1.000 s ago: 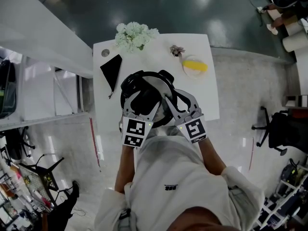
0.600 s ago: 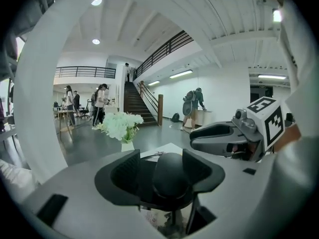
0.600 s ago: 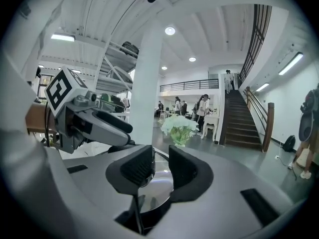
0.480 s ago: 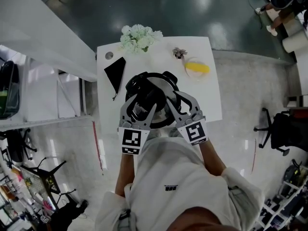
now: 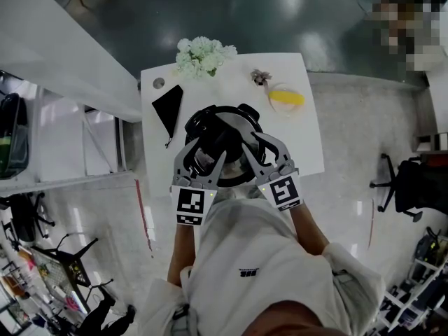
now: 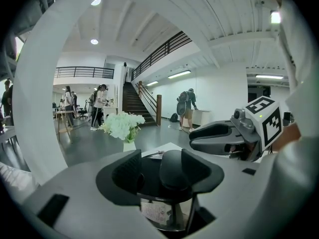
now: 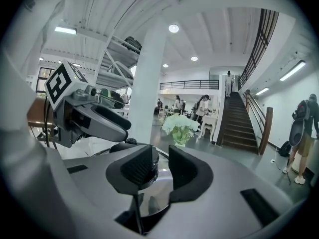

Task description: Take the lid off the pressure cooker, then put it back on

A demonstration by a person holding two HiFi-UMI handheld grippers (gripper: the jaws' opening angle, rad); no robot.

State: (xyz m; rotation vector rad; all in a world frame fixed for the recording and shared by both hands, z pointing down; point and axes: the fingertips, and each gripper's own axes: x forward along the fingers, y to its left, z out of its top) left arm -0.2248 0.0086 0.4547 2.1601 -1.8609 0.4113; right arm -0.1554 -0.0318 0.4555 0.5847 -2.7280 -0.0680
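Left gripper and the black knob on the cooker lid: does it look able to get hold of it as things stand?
Probably yes. The knob sits between the jaws of the left gripper, which are closing, and nothing else stands in the gap.

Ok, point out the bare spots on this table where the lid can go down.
Widest bare patch: right of the pressure cooker, between the yellow item and the table's near edge. A narrower strip runs behind the cooker, between the flowers and the small sprig. The left side is crowded: the black pouch leaves only a thin margin.
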